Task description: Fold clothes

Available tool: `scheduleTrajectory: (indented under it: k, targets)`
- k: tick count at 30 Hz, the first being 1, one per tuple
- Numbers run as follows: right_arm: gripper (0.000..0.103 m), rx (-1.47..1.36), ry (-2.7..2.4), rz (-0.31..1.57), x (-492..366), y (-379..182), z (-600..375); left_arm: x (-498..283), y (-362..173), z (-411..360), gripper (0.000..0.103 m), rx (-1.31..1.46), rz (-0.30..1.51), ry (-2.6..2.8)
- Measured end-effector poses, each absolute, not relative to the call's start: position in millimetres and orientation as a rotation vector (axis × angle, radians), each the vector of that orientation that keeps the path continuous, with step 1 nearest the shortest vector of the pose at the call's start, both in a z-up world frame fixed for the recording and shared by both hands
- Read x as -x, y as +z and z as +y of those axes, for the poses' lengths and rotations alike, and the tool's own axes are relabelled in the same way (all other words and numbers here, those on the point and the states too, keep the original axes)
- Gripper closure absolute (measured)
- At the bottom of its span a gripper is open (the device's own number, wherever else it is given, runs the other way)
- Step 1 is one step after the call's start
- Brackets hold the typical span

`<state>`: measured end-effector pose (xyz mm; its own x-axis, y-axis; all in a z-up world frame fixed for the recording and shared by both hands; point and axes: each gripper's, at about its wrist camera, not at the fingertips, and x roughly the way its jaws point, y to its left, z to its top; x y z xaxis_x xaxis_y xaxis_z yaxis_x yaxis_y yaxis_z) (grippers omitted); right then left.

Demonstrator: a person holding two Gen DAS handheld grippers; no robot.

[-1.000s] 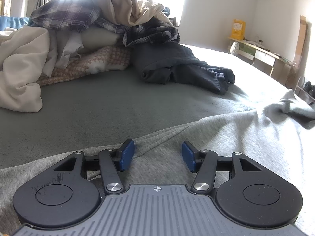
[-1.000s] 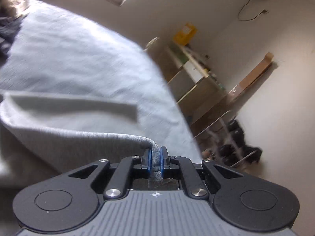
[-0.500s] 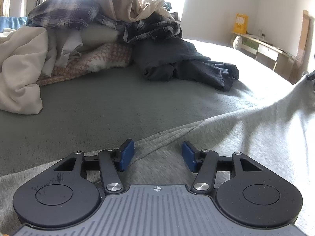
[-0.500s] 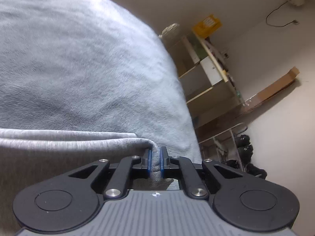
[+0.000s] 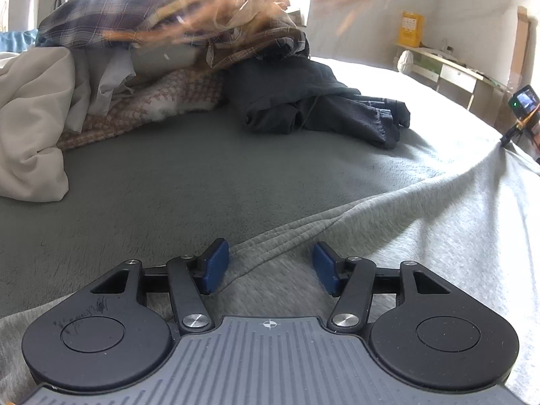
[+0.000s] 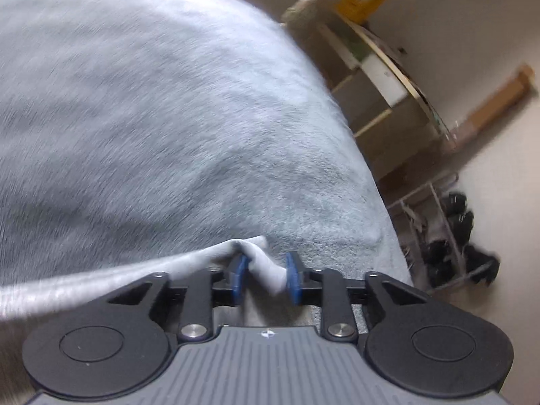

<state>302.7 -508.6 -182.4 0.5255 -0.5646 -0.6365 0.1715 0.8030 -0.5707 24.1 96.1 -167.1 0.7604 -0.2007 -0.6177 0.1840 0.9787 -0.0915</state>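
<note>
**Releasing the grey garment's corner on the bed**

Lying spread over the near part of the bed (image 5: 189,182), the grey garment (image 5: 422,236) is a soft, heathered knit with a stitched, ribbed hem running diagonally across the left wrist view. Its far right corner rises into a taut peak toward the other gripper's camera unit (image 5: 524,101) at the frame edge. In the right wrist view the same cloth (image 6: 101,276) comes in from the left as a thick rolled edge.

The right gripper (image 6: 266,275) has just been opening its jaws; a fold of the garment sits between the blue pads (image 6: 293,278), which now stand apart and no longer pinch it, though the fold leans against the right pad. The left gripper (image 5: 270,265) rests over the garment just inside its hem, jaws about half spread, with cloth lying flat beneath and between the pads and nothing clamped.

Beyond the garment the bed is covered in a short, fleecy grey-green blanket. Farther back on the bed lie a crumpled dark garment (image 5: 314,101) and a heap (image 5: 118,67) of plaid, cream and houndstooth fabrics. Past the bed's right edge stand a pale desk (image 5: 452,71) with a yellow box (image 5: 410,28), and a rack of dark shoes (image 6: 452,243), blurred.
</note>
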Motion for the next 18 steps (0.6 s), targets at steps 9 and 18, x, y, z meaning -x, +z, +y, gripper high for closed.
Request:
scheduleTrajectory:
  k: [9, 18]
  targets:
    - [0.070, 0.130, -0.680, 0.743, -259.7, -122.0, -568.3, -27.3, -167.8, 96.0, 0.044, 0.032, 0.679, -0.209]
    - [0.058, -0.379, -0.812, 0.628, -115.0, -83.5, -638.7, -31.5, -166.9, 95.3, 0.042, 0.039, 0.691, -0.201]
